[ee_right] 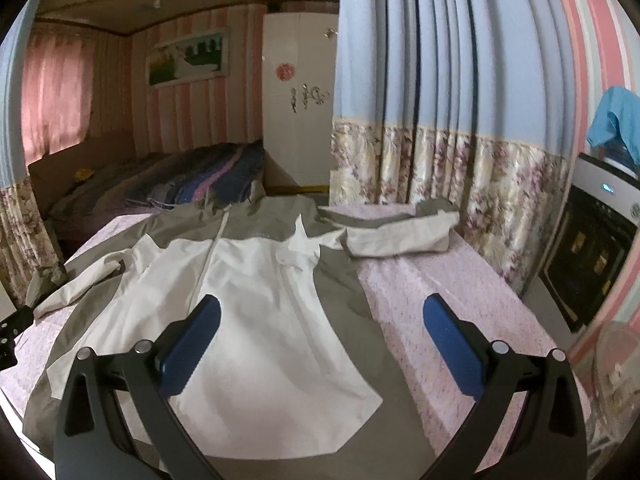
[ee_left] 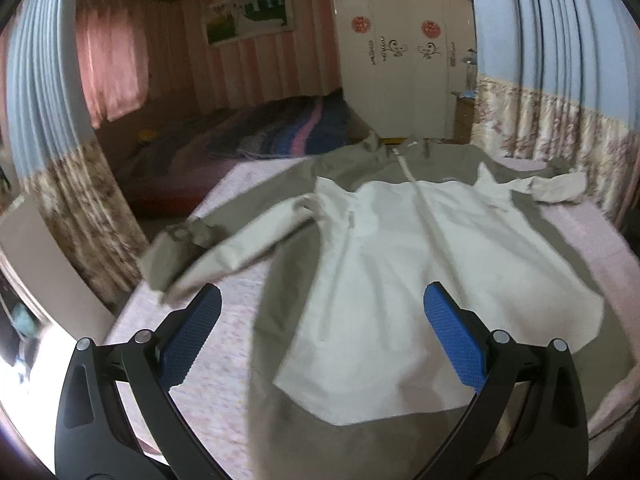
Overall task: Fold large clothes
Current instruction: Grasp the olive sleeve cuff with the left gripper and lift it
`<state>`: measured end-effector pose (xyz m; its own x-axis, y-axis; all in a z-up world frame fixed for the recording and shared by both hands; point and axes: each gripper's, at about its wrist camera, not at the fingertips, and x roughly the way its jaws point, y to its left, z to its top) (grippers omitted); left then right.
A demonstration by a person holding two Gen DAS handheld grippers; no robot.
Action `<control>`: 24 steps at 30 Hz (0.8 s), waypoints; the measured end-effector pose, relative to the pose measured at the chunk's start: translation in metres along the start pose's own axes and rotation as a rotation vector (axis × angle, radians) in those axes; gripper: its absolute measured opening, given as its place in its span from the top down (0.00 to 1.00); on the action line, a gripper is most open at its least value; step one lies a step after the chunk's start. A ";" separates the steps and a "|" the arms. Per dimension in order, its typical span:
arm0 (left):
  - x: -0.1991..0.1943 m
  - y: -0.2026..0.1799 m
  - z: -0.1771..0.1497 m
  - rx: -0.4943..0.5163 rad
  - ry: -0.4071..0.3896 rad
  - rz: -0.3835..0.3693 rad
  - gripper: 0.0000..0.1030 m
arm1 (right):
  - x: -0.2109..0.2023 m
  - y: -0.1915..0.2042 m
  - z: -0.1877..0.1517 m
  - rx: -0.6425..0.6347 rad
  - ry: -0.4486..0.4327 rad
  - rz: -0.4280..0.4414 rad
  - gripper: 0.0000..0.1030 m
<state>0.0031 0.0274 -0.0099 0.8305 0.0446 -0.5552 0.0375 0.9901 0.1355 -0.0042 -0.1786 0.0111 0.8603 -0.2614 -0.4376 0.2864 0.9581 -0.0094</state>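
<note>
- White-and-olive zip-front fabric jacket (ee_left: 400, 264): spread flat, front up, on the pink patterned bed (ee_left: 208, 392).
- Left gripper (ee_left: 320, 332): blue-padded fingers (ee_left: 192, 336) spread, empty, above the hem.
- Right gripper (ee_right: 322, 340): fingers spread, empty.

Both grippers: blk curved arms, silver pivot screws, blue textured pads (ee_left: 454, 340)

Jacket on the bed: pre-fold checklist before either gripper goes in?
1. Jacket lies flat, front up: ok.
2. Zipper closed: looks closed, ok.
3. Left sleeve laid out straight: not ok, cuff bunched.
4. Right sleeve laid out: not ok, doubled near the curtain.
5. Left gripper open, empty: ok.
6. Right gripper open, empty: ok.
</note>
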 end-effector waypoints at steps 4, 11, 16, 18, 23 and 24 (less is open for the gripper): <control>0.004 0.024 0.009 -0.022 -0.034 0.060 0.03 | 0.000 -0.021 0.030 0.041 -0.019 0.081 0.02; 0.029 0.121 0.054 -0.166 -0.089 0.213 0.03 | 0.005 -0.050 0.117 0.085 -0.056 0.201 0.02; 0.071 0.160 0.092 -0.151 -0.022 0.328 0.03 | 0.026 -0.040 0.169 0.002 -0.150 0.116 0.02; 0.093 0.168 0.096 -0.178 0.002 0.347 0.03 | 0.048 -0.034 0.174 0.001 -0.139 0.109 0.02; 0.169 0.156 0.073 -0.164 0.140 0.332 0.03 | 0.115 -0.026 0.160 0.037 0.030 0.178 0.02; 0.178 0.149 0.067 -0.147 0.157 0.338 0.03 | 0.123 -0.024 0.157 0.034 0.051 0.185 0.02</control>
<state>0.1938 0.1734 -0.0335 0.6867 0.3797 -0.6199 -0.3127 0.9241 0.2197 0.1610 -0.2525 0.0990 0.8771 -0.0744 -0.4745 0.1404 0.9845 0.1052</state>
